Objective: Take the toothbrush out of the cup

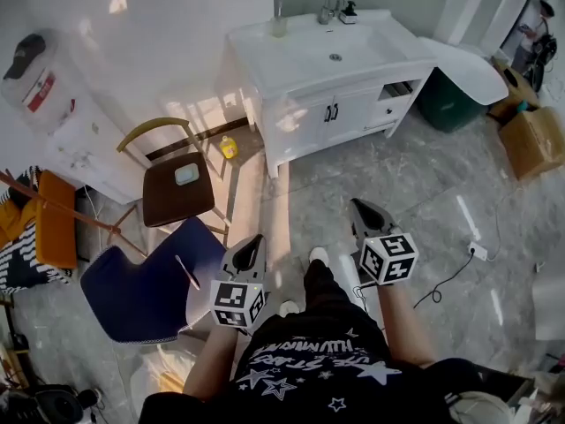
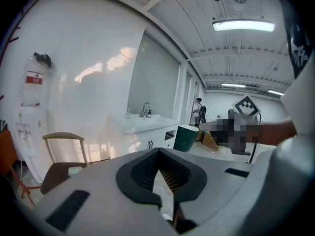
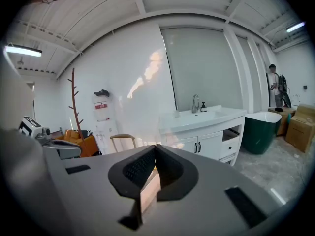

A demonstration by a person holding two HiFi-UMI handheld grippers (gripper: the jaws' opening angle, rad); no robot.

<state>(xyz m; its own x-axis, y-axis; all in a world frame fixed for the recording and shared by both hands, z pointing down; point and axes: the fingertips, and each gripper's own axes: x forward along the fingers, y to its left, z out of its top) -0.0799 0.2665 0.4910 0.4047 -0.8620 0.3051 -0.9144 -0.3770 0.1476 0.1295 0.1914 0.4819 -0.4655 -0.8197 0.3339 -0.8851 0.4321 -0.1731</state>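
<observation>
**Student:** Where is the task's object?

**Tutor:** A small translucent cup (image 1: 279, 27) stands on the back left corner of the white vanity cabinet with inset basin (image 1: 300, 60), left of the chrome tap (image 1: 333, 3). A thin stem rises from the cup. It is probably the toothbrush (image 1: 281, 10), though it is too small to confirm.

**Student:** And the grippers?

**Tutor:** Both are well short of the vanity, over the grey marbled floor (image 1: 424, 193) in front of it. The left gripper (image 1: 253, 241) has its jaws closed tip to tip with nothing between them. The right gripper (image 1: 357, 207) is likewise fully closed and empty. Both aim toward the vanity, tilted slightly down.

**Student:** How is the step in hand done well?

**Tutor:** I judge the step to be the approach.
- Close in on the vanity's front.
- Part one pair of jaws before reaching the cup.
- Set the pads across the stem above the rim.
- Lift straight up until the lower end clears the rim; a sideways pull would likely tip so light a cup.
- The other gripper may steady the cup's wall.

**Student:** Is any writing legible?

**Tutor:** None reliably.
- The white print among stars on the person's black shirt (image 1: 309, 360) cannot be read.
- The red label on the white water dispenser (image 1: 62, 113), left of the vanity, is too small to read.
- Each marker cube (image 1: 237, 303) bears only black-and-white squares.
</observation>
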